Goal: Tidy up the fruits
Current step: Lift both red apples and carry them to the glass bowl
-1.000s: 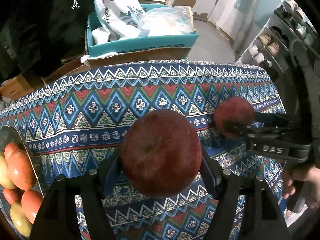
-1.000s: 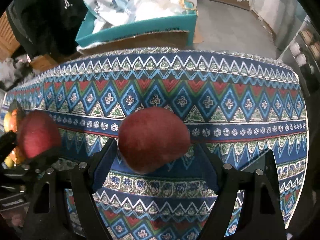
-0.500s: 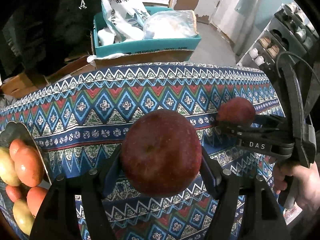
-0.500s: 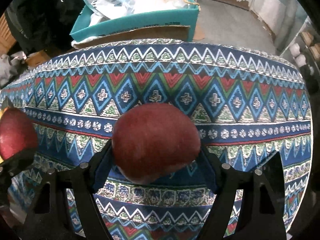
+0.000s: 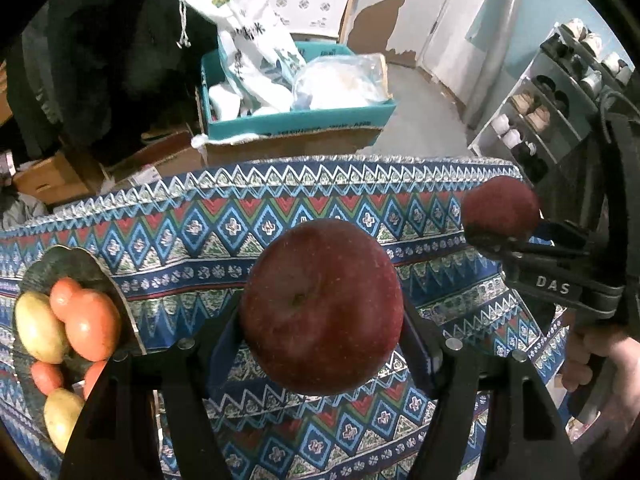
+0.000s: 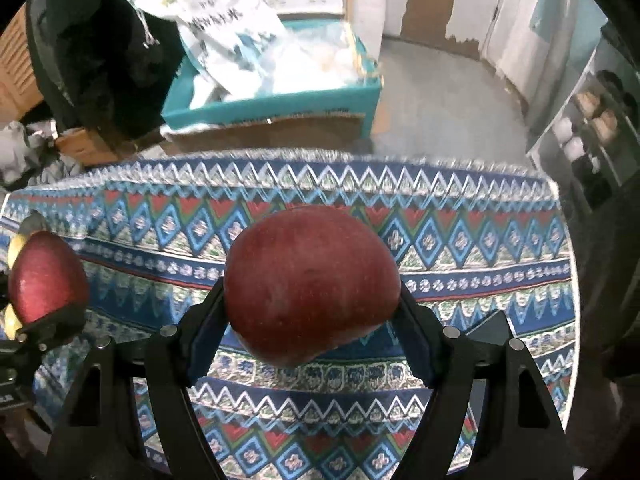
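- Our left gripper (image 5: 322,320) pinches a big round dark red apple (image 5: 320,306) between its black jaws, above the blue zigzag-patterned tablecloth (image 5: 208,232).
- Our right gripper (image 6: 312,316) pinches a second round red apple (image 6: 310,282) too. Its jaws have just been closing on that apple, which sits snug between them above the same cloth.
- A bare hand (image 5: 600,364) grips the right tool's handle, off the cloth's right side.
- On the cloth's left side sits a dark plate (image 5: 68,264) with orange and yellow fruits (image 5: 86,322) piled on it.
- Past the cloth's far edge we see a teal cardboard box (image 5: 304,120) full of white plastic bags (image 5: 256,52).
- Far right of the cloth stands a grey shoe rack (image 5: 552,108).
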### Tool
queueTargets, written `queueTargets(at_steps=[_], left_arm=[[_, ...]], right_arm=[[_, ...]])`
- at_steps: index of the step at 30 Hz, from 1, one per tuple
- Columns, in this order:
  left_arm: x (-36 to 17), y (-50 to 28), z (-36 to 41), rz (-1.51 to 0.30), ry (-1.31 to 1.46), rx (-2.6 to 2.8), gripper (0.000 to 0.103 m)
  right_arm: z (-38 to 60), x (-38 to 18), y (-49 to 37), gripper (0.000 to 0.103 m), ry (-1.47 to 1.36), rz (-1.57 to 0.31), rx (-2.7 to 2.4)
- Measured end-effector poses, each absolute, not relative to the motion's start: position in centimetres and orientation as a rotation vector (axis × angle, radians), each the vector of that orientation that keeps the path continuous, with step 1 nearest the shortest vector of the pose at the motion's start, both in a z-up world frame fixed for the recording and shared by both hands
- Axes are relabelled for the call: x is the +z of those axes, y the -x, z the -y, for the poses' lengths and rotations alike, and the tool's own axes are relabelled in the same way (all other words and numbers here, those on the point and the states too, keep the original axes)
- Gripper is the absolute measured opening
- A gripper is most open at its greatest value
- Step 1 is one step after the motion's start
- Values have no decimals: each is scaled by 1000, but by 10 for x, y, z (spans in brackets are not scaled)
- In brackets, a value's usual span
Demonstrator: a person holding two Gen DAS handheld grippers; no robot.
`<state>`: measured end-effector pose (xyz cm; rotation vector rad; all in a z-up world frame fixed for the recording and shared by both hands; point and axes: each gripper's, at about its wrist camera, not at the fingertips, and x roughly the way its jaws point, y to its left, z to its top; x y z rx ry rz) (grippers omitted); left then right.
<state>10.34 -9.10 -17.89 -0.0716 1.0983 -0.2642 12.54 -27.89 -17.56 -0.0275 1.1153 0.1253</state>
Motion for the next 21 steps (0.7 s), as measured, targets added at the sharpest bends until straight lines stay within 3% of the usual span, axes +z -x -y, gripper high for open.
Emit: queueTargets(at_steps=[21], left_arm=[[-97,-55,58,-938,61,-256,73]], right_arm=[[253,-67,-75,77,24,-932,195]])
